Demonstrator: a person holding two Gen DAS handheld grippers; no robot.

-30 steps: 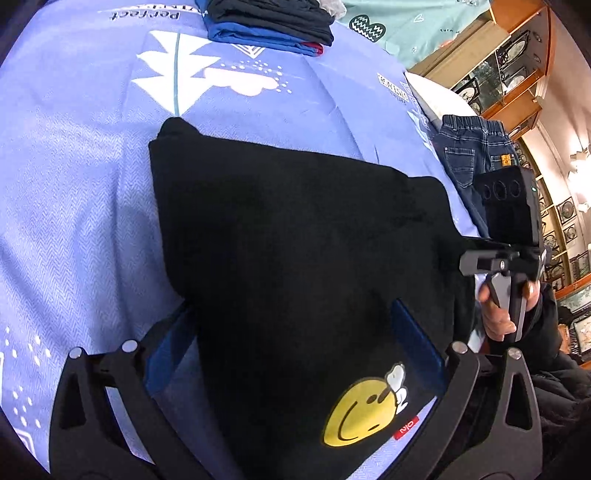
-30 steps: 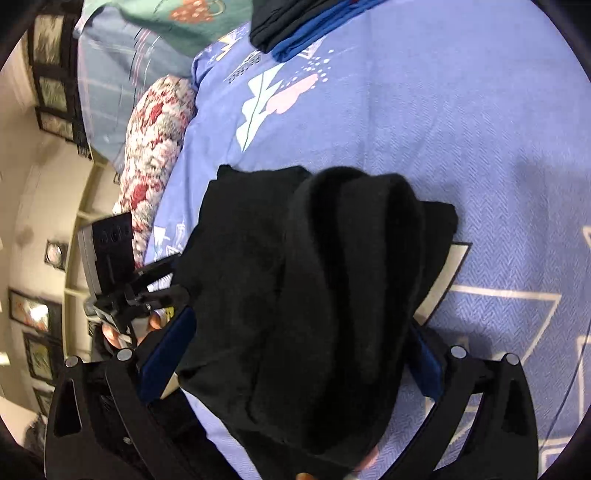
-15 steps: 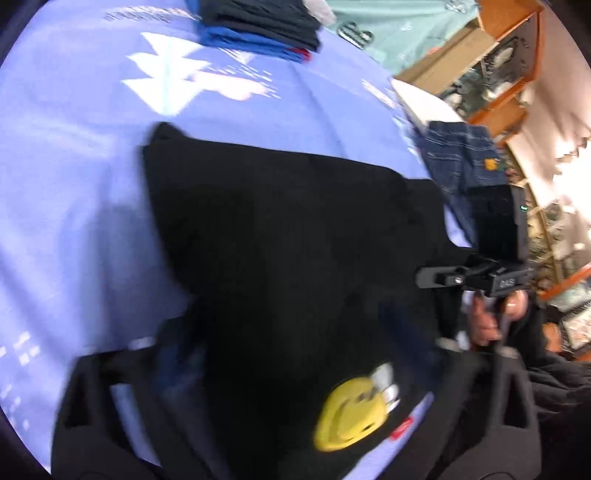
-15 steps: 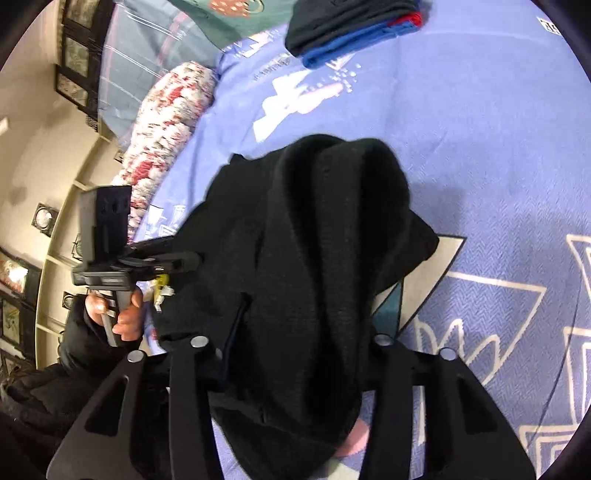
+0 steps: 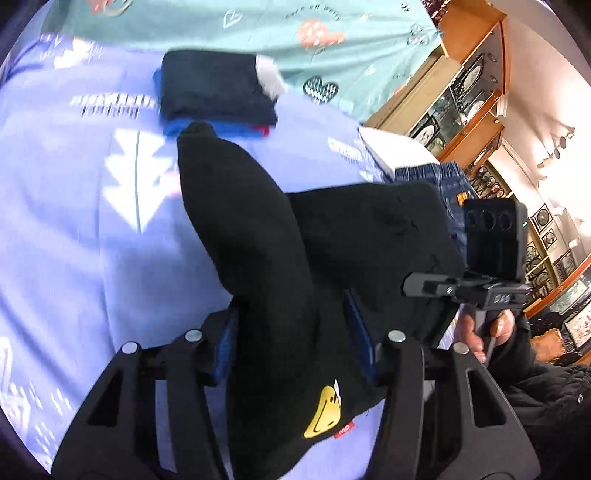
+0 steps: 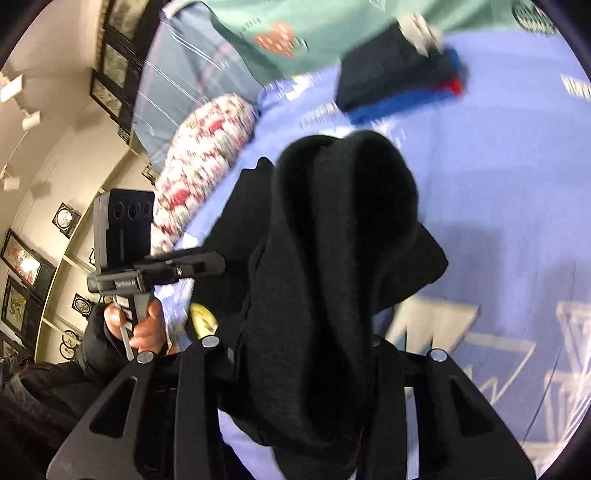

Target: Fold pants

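two grippers: we hold one in each hand, and both have just been closing on the black pants (image 5: pixel 258 229).
left gripper (image 5: pixel 295 328): its blue pads press a bunched fold of the pants from both sides; we see it gripped.
right gripper (image 6: pixel 295 354): narrowed around a thick roll of the same cloth, which fills the gap; gripped too.
pants: raised off the bed between the two grippers, far end drooping toward the sheet (image 5: pixel 74 221).
containers: we see none on the bed; wooden cabinets (image 5: pixel 465 85) at the room's edge hold framed pictures behind glass.
labels: a yellow smiley patch (image 5: pixel 325 413) and a small red tag (image 5: pixel 343 430) sit near the pants' edge; the tag's writing is too small for us to read, and the sheet's white print is blurred.
stack (image 5: pixel 218 96): folded dark clothes on blue ones, at the far side of the bed.
jeans (image 5: pixel 443 184): beside the pants, partly hidden behind them.
surface: a lilac sheet with white tree shapes; a green cover (image 5: pixel 258 33) beyond it.
pillow (image 6: pixel 207 155): floral red and white, at the bed's side.
room: cream walls, with framed pictures on shelves.
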